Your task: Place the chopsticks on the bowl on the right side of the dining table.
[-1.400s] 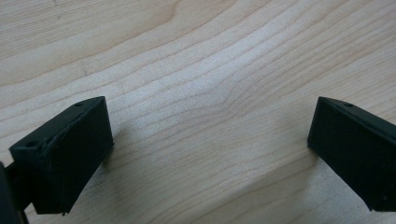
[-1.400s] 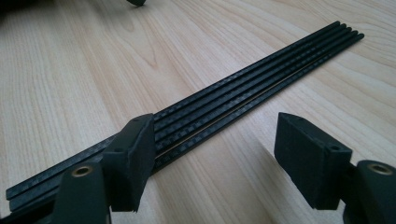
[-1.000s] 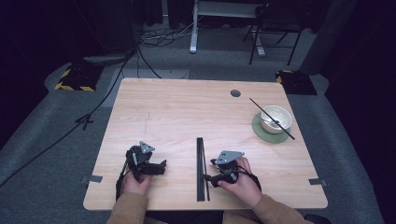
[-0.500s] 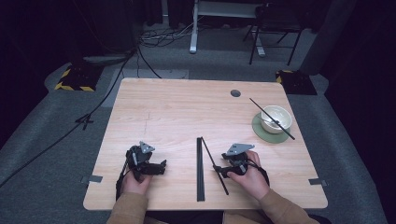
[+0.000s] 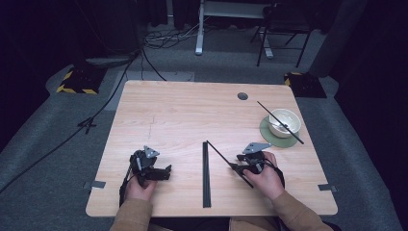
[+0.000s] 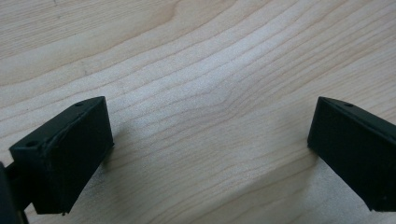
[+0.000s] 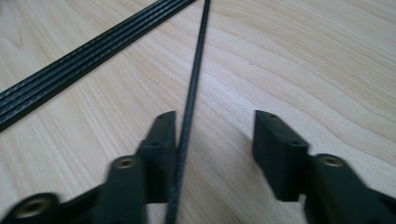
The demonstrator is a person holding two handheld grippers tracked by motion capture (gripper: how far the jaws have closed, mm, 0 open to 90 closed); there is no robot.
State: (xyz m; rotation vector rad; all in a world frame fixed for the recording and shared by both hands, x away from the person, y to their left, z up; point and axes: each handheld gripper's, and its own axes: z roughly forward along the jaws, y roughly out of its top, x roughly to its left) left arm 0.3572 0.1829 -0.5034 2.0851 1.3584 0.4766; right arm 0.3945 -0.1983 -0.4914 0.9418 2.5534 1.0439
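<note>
Right gripper view is showing my right gripper (image 7: 215, 140) with its jaws standing apart around a thin black rod (image 7: 191, 93) lying against the left jaw, beside the bundle of black rods (image 7: 88, 60) on the wooden table (image 7: 303, 70), while my left gripper (image 6: 210, 140) is hovering, jaws wide apart, over bare wood.

Table (image 5: 192, 110): pale wood, round hole (image 5: 243, 96) near far edge.
On table, near middle: bundle of black rods (image 5: 206, 175), lay flat.
Beside it: single black rod (image 5: 226, 161), angled.
Far right: green mat (image 5: 279, 137) under white bowl (image 5: 285, 122).

High view overlooks the table (image 5: 192, 110); gripper views skim its wood closely.
</note>
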